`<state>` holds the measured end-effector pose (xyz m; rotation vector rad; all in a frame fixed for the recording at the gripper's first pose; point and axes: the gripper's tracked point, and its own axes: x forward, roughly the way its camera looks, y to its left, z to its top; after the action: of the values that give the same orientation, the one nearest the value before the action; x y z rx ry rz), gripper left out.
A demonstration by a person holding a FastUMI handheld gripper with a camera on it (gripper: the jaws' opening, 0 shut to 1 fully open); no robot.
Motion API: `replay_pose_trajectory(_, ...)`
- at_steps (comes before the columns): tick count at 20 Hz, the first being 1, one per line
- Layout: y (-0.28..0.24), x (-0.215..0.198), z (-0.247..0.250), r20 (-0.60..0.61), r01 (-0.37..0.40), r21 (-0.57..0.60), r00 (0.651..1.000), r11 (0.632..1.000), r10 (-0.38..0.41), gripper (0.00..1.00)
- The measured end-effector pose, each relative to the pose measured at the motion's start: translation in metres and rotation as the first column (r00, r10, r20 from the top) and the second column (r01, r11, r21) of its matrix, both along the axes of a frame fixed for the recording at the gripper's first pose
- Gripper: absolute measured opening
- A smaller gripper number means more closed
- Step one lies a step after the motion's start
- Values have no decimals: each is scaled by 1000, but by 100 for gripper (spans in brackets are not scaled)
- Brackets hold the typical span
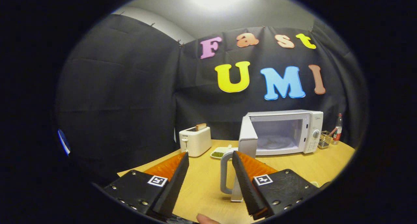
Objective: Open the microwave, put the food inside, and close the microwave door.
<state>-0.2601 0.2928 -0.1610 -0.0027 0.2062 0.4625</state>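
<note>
The white microwave (283, 131) stands at the back of the wooden table (299, 167). Its door (247, 136) is swung wide open toward me, showing the bare cavity and turntable. The door's grey handle (224, 175) hangs between my fingers, close to the right one. My gripper (210, 153) is open, and neither finger presses on the handle. A small white plate with green food (220, 152) lies on the table beyond the fingertips, between the toaster and the open door.
A white toaster (195, 141) with a bread slice sticking up stands left of the plate. Right of the microwave are a wire basket (324, 140) and a red-labelled bottle (337, 129). A person's fingertip (205, 219) shows below the fingers.
</note>
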Motion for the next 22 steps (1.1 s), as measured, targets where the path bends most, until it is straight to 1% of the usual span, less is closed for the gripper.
replay_pose_trajectory(1, -18, -4, -4, -5, -12, -28, 1000, 1000, 12, 86)
replay_pose_trajectory(3, -57, -8, -13, 2, -17, -102, 1000, 995, 18, 86)
replay_pose_trajectory(4, -81, -7, -19, 10, -7, -153, 1000, 988, 9, 86)
replay_pose_trajectory(6, -131, -4, -41, 12, 26, -266, 1000, 964, -24, 86)
replay_pose_trajectory(8, -173, -5, -69, -35, 34, -319, 998, 947, -48, 86)
replay_pose_trajectory(9, -186, -8, -82, -65, 28, -318, 997, 948, -51, 86)
replay_pose_trajectory(11, -216, -11, -109, -132, 43, -318, 987, 947, -89, 86)
replay_pose_trajectory(13, -225, -15, -131, -210, 32, -274, 973, 961, -92, 86)
replay_pose_trajectory(17, -253, -12, -164, -305, 75, -288, 938, 955, -166, 86)
replay_pose_trajectory(20, -248, -10, -172, -362, 83, -238, 917, 968, -167, 86)
replay_pose_trajectory(22, -245, -9, -179, -382, 80, -256, 907, 963, -177, 89)
